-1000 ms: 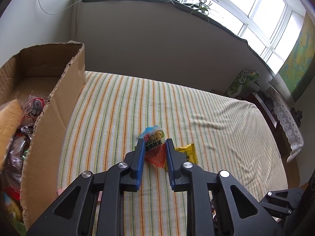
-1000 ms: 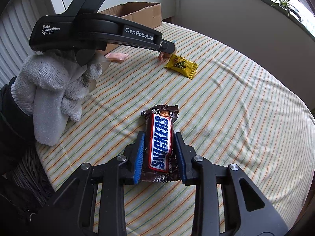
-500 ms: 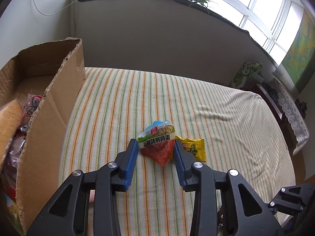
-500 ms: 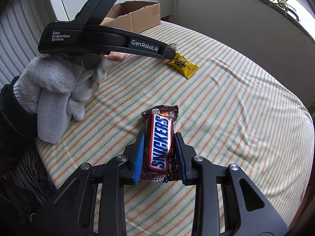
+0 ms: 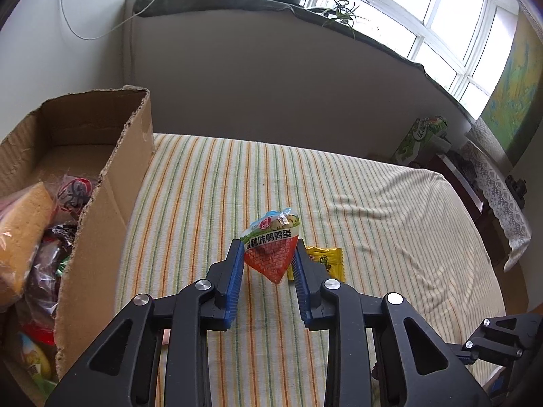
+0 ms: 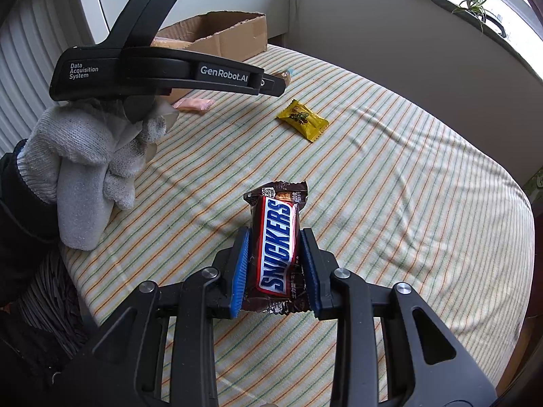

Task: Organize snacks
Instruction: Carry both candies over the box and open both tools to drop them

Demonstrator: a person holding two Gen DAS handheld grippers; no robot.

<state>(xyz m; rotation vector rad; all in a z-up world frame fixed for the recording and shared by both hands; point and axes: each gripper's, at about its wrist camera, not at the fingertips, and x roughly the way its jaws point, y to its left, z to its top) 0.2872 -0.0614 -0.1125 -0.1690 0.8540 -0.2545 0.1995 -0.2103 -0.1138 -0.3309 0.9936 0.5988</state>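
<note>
- Striped cloth point(image 5: 373, 210) in cream, orange and green covers the tabletop; the other things are placed by it.
- Cardboard box point(image 5: 101, 210) stands at the cloth's left edge; only the left wrist view looks inside, where wrapped snacks point(image 5: 40, 237) are piled.
- The left hand-held gripper point(image 5: 269, 261) is clamped on a red-tipped egg snack packet point(image 5: 271, 252), held above the cloth near the box.
- The right hand-held gripper point(image 6: 275, 257) grips a Snickers bar point(image 6: 276, 247) over the cloth's near side.
- Only the right wrist view shows the grey-gloved left hand point(image 6: 85, 159).
- A yellow candy point(image 6: 302, 119) lies flat mid-cloth; in the left view it is partly hidden behind the finger.
- A pink wrapper point(image 6: 193, 104) lies on the cloth beside the box.
</note>
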